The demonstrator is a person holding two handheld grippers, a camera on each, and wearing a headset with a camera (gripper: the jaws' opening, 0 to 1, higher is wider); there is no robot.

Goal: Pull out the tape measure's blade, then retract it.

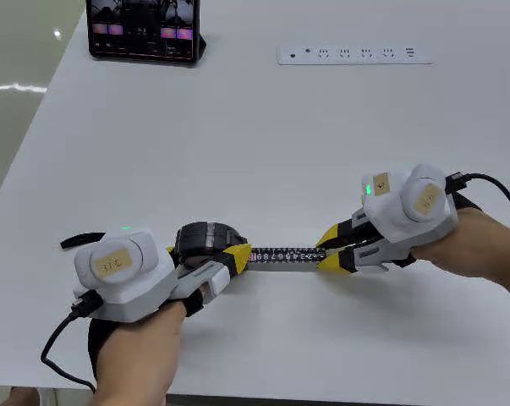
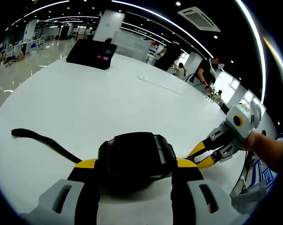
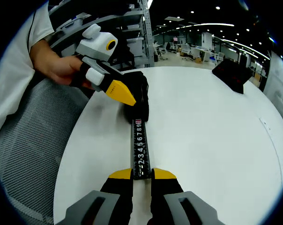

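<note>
White table (image 1: 238, 127); the work sits at its near edge.

Left gripper (image 2: 136, 165): clamped across the black case (image 1: 205, 243), one jaw on each side. The case rests on the table. I read this as an anchor hold. With the case pinned, a pull goes into the blade and does not drag the case along.

Right gripper (image 1: 331, 250): pinched on the blade (image 3: 140, 145) at its free end, with the tip of the blade between the yellow jaw ends. A grip that far out leaves the whole run free to feed.

Blade: a short stretch is out, straight and low over the table, numbers up, bridging the two grippers. My judgement is that the pull-out is begun but far from full, and retraction is not yet started.

Pose: both hands are low, with forearms coming in from the near edge. The grippers face each other along the blade's line. The right one is angled slightly down onto the blade, and the left lies nearly flat.

Strap (image 2: 42, 140): slack on the table beside the case.
</note>
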